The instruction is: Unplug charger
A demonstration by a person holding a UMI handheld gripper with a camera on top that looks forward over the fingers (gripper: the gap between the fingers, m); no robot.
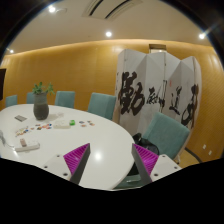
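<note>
Tongs-mounted cam, maybe chest-high, facing table [60, 140]

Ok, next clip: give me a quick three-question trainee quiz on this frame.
1. True or false: the gripper is shut on a charger.
2. What stands on the table beyond the left finger? A) a potted plant B) a laptop C) a kettle
3. Fill in: behind the chairs stands a folding ____ with large black calligraphy.

Key: 1 false, the fingers are open with nothing between them. 2 A, the plant. 3 screen.
</note>
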